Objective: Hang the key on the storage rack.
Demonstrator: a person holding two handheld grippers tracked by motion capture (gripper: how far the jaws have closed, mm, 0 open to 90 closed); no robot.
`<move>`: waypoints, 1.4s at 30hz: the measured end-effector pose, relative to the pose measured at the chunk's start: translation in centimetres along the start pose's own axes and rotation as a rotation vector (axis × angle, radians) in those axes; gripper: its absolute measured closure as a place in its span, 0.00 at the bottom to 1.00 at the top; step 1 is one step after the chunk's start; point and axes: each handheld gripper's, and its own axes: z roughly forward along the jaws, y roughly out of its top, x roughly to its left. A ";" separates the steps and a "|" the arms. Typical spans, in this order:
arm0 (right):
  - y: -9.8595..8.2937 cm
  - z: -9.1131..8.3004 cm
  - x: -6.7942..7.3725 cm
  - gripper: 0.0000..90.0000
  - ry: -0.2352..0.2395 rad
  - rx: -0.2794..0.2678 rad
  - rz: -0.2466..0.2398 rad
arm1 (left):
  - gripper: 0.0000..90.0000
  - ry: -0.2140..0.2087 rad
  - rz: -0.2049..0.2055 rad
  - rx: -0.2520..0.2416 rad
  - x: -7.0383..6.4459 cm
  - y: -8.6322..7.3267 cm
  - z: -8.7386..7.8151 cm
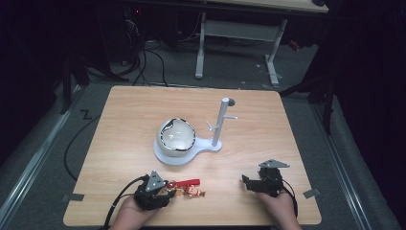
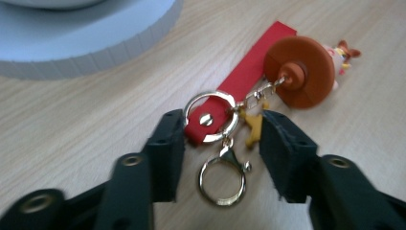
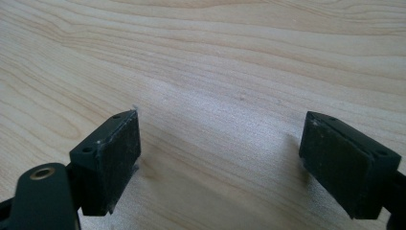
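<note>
Left gripper [image 2: 222, 139] jaws spread around keychain [image 2: 215, 115], ready to pinch; right gripper [image 3: 220, 158] jaws spread over bare bench [image 3: 215, 57].

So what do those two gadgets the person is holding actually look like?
Both are black. Each tool, left and right, has two blocky black jaws with flat pads and small screw holes, plus a brass-coloured eyelet near the base. A grey three-cornered plate sits on top of each, and a black cable trails back from each. No sleeves are visible.
</note>
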 end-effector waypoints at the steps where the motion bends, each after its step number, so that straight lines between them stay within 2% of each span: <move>1: 0.0 0.0 0.0 0.16 -0.001 -0.002 -0.001 | 0.54 0.017 -0.020 -0.002 -0.2 0.1 0.1; 2: 0.0 0.0 0.1 0.16 -0.003 -0.001 0.002 | 0.61 0.034 -0.036 -0.003 -0.2 0.2 0.1; 3: 0.0 0.0 0.1 0.16 -0.003 0.001 0.004 | 0.74 0.039 -0.048 -0.002 0.0 0.1 0.0; 4: 0.0 0.0 0.1 0.16 -0.003 0.001 0.003 | 0.88 0.033 -0.052 -0.002 0.4 0.0 -0.1; 5: 0.0 0.0 0.1 0.16 -0.004 -0.001 0.001 | 0.93 0.007 -0.069 0.002 0.8 0.0 -0.2; 6: 0.0 0.0 0.1 0.16 -0.005 -0.001 -0.001 | 0.93 -0.016 -0.139 -0.021 0.4 0.0 0.0; 9: -0.1 0.0 0.2 0.16 -0.005 -0.002 -0.003 | 0.95 -0.025 -0.116 -0.014 0.5 0.1 -0.1; 10: -0.1 0.0 0.2 0.16 -0.005 -0.002 -0.004 | 0.96 -0.035 -0.125 -0.009 0.7 0.2 -0.1; 11: -0.1 0.0 0.2 0.16 -0.003 -0.001 -0.004 | 0.96 -0.039 -0.141 -0.026 0.6 0.1 -0.1; 12: -0.1 0.0 0.2 0.16 -0.003 -0.001 -0.004 | 0.96 -0.039 -0.141 -0.026 0.6 0.1 -0.1; 13: -0.1 0.0 0.1 0.16 0.000 -0.002 -0.004 | 0.96 -0.035 -0.092 -0.030 1.4 0.3 -0.8; 14: -0.1 0.0 0.1 0.16 0.000 -0.002 -0.004 | 0.96 -0.035 -0.092 -0.030 1.4 0.3 -0.8; 16: -0.1 0.0 0.1 0.16 0.000 -0.004 -0.005 | 0.96 -0.045 -0.105 -0.077 2.2 0.6 -1.6; 20: 0.0 0.1 0.1 0.16 -0.001 -0.008 -0.008 | 0.96 -0.061 -0.127 -0.131 2.5 0.9 -2.6; 24: 0.0 0.0 0.1 0.16 0.002 -0.005 -0.001 | 0.96 -0.071 -0.119 -0.191 2.2 1.7 -3.7; 28: 0.0 0.0 0.0 0.17 0.003 -0.003 0.005 | 0.96 -0.080 -0.076 -0.253 1.3 3.5 -4.9; 34: 0.0 0.0 -0.1 0.17 0.007 -0.004 0.005 | 0.96 -0.079 -0.044 -0.285 0.8 4.7 -5.8; 40: 0.0 0.0 -0.1 0.17 0.010 -0.003 0.009 | 0.96 -0.089 -0.052 -0.336 0.8 6.6 -6.4; 42: 0.0 -0.1 -0.1 0.17 0.012 -0.002 0.008 | 0.96 -0.085 -0.041 -0.350 0.7 7.4 -6.5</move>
